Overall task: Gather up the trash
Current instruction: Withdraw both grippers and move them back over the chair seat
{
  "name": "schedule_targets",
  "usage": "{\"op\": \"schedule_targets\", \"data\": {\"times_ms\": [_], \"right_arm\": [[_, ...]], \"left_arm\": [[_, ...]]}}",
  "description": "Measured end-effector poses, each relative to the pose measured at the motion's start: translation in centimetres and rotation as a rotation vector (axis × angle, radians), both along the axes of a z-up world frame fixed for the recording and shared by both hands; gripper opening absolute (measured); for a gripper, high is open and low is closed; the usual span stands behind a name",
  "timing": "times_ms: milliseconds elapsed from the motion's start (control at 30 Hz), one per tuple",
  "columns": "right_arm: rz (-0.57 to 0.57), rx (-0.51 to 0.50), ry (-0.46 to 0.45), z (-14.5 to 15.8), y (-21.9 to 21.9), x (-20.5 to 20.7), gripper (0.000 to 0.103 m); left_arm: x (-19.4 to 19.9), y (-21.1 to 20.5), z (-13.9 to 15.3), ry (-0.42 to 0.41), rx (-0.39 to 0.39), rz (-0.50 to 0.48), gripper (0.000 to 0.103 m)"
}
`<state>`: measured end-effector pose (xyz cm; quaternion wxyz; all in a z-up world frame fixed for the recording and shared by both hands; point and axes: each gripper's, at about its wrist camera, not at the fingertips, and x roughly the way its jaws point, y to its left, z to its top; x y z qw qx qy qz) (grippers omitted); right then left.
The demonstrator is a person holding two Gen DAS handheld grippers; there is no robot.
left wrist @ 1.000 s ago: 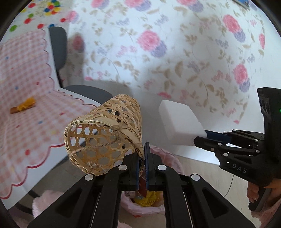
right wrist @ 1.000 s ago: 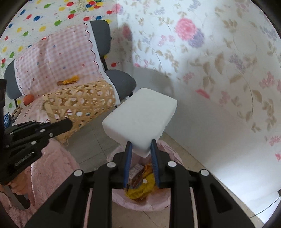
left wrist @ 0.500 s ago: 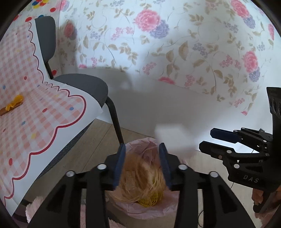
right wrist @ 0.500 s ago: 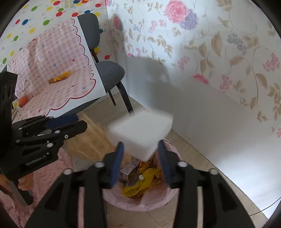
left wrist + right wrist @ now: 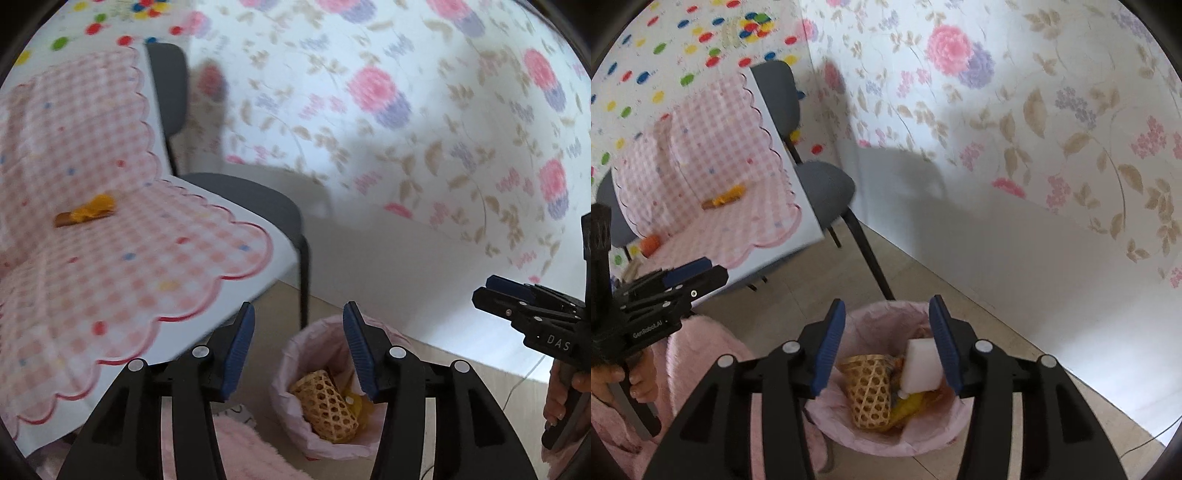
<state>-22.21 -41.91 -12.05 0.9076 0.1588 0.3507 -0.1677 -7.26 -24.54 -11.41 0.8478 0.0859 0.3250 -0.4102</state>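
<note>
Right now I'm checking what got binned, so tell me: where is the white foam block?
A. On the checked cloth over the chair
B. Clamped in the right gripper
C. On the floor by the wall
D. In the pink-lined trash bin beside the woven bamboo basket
D: the right wrist view shows the white foam block lying inside the pink-lined trash bin, next to the woven bamboo basket, clear of both open grippers.
</note>
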Motion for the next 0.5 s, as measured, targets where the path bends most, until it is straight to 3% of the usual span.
{"op": "schedule_targets", "data": {"times_ms": [267,500], "right_arm": [[0.121,-0.031,-0.063,2.8,4.4,3.3,0.047],[0.25,-0.049,-0.078,4.3,8.6,8.7,0.047]], "left_arm": [[1.4,5.9,2.4,-0.039,-0.03,0.141,0.051],[4.1,11.5,3.3,-0.031,-0.043,0.286,0.051]]}}
